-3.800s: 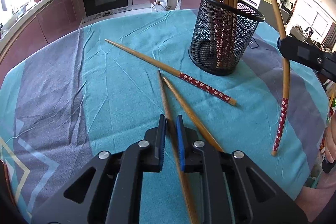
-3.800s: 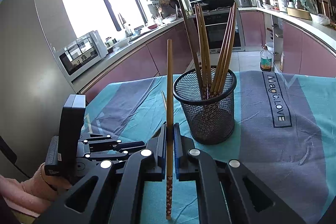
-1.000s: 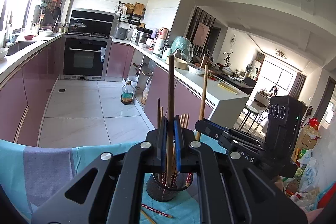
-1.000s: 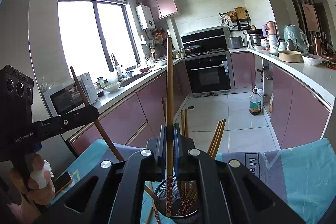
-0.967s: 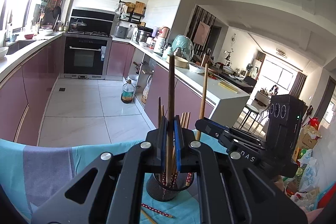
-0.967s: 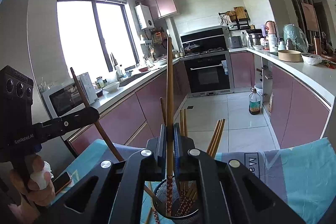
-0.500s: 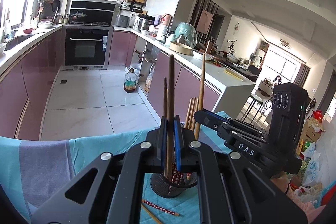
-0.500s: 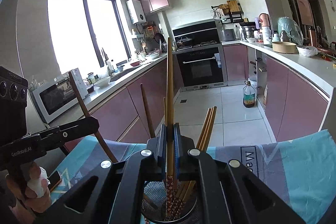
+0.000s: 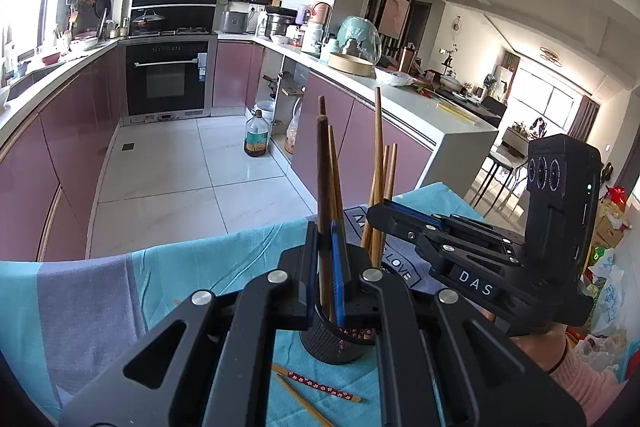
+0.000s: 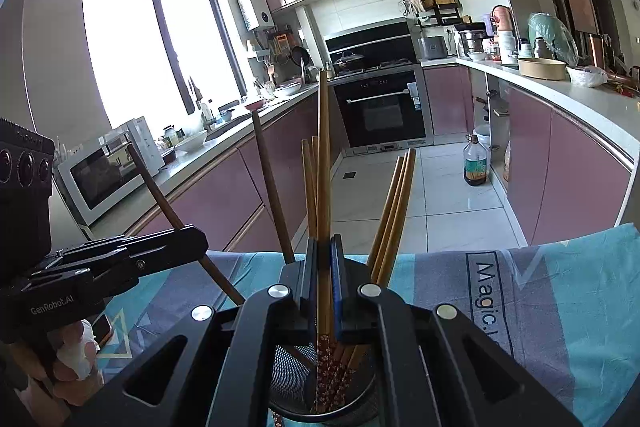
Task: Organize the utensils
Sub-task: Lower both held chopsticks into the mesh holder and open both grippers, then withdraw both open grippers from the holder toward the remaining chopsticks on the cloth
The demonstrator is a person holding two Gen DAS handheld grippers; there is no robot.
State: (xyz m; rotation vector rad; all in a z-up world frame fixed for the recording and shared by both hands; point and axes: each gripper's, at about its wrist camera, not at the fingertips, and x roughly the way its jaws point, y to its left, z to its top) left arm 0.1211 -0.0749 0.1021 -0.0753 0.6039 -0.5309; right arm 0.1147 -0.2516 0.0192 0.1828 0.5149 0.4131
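My left gripper (image 9: 326, 227) is shut on a dark wooden chopstick (image 9: 322, 163), held upright with its lower end inside the black mesh holder (image 9: 324, 341). My right gripper (image 10: 324, 245) is shut on a light wooden chopstick (image 10: 323, 147) with a red flowered end, also upright and low in the holder (image 10: 292, 379). Several chopsticks stand in the holder. The right gripper shows in the left wrist view (image 9: 378, 217), close beside the holder. The left gripper shows in the right wrist view (image 10: 196, 239) at the left, gripping its chopstick (image 10: 160, 187).
Two chopsticks, one with a red flowered end (image 9: 316, 383) and one plain (image 9: 304, 401), lie on the teal and grey tablecloth (image 9: 92, 303) in front of the holder. Kitchen counters and an oven (image 9: 166, 83) stand beyond the table.
Both grippers have moved down and closer to the holder. Both held chopsticks now reach deeper into it.
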